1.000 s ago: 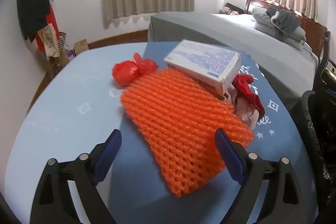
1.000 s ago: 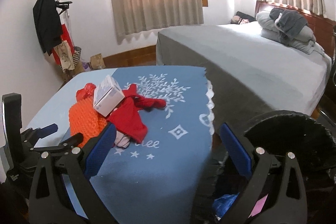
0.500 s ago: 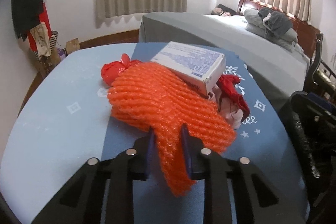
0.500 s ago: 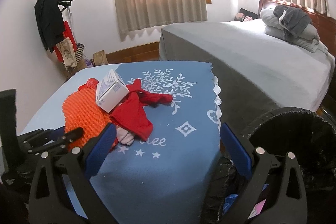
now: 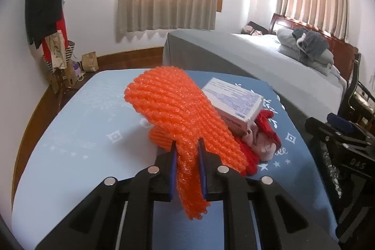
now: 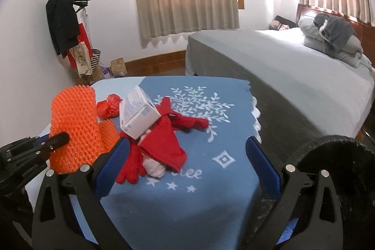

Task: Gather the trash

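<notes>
My left gripper [image 5: 187,156] is shut on an orange foam net [image 5: 178,114] and holds it lifted above the blue table [image 5: 77,151]; the net also shows in the right wrist view [image 6: 75,123]. A white cardboard box [image 6: 138,114] leans on red cloth [image 6: 164,147] and a pink sock [image 6: 153,165]. A crumpled red bag [image 6: 107,108] lies behind the box. My right gripper [image 6: 187,158] is open and empty, above the table's near right part, next to a black trash bin [image 6: 337,175].
A grey bed [image 6: 281,67] with pillows stands to the right of the table. A coat rack [image 6: 65,23] with clothes and bags stands at the left wall. The trash bin sits off the table's right edge.
My left gripper closed on the orange net and lifted it off the table, so it now stands up. The box stayed on the red cloth. My right gripper stayed open.
</notes>
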`<state>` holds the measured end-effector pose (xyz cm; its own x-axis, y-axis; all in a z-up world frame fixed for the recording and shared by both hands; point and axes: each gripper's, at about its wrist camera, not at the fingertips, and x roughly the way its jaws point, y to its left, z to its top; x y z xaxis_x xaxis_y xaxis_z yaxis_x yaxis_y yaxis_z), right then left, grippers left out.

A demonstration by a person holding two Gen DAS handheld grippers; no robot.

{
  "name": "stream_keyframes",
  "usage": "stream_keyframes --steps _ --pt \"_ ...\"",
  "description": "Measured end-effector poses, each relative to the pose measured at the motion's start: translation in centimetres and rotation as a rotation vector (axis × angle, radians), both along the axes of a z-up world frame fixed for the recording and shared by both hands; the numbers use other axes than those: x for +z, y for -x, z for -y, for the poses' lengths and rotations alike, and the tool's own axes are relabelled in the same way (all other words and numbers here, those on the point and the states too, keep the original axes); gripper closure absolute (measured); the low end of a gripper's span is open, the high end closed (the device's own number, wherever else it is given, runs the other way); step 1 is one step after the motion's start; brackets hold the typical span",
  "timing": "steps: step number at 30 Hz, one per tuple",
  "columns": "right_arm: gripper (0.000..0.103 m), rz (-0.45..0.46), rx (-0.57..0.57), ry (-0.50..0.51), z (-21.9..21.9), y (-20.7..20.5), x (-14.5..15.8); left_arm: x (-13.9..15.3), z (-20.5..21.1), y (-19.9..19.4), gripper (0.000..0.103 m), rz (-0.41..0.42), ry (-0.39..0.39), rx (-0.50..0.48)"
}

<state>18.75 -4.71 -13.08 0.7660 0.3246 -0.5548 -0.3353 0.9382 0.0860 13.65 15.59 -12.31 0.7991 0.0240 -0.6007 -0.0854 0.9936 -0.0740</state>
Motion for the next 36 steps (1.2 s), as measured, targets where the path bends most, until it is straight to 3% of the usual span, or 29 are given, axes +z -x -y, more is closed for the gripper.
stream_keyframes --steps 4,22,27,30,34,36 --pt "0.007 0.01 0.025 0.004 -1.6 -0.8 0.3 0.3 -1.1 0.1 0.087 0.001 0.023 -0.004" --pt "0.007 -0.021 0.136 0.069 -8.0 -5.0 -1.1 -2.4 -3.4 -1.6 0.083 -0.065 -0.027 0.034" --pt "0.007 -0.039 0.144 0.108 -9.1 -5.7 -2.0 -2.6 -4.3 -1.5 0.075 -0.071 -0.02 0.049" --pt "0.007 -0.059 0.154 0.122 -9.4 -6.1 -2.6 -2.5 -4.4 -1.5 0.063 -0.071 -0.021 0.05" --pt "0.037 -0.109 0.173 0.127 -9.7 -6.2 -3.4 -2.3 -4.4 -1.3 0.053 -0.063 -0.018 0.052" --pt "0.037 -0.116 0.176 0.115 -9.5 -6.0 -3.4 -2.2 -4.6 -1.3 0.051 -0.063 -0.015 0.048"
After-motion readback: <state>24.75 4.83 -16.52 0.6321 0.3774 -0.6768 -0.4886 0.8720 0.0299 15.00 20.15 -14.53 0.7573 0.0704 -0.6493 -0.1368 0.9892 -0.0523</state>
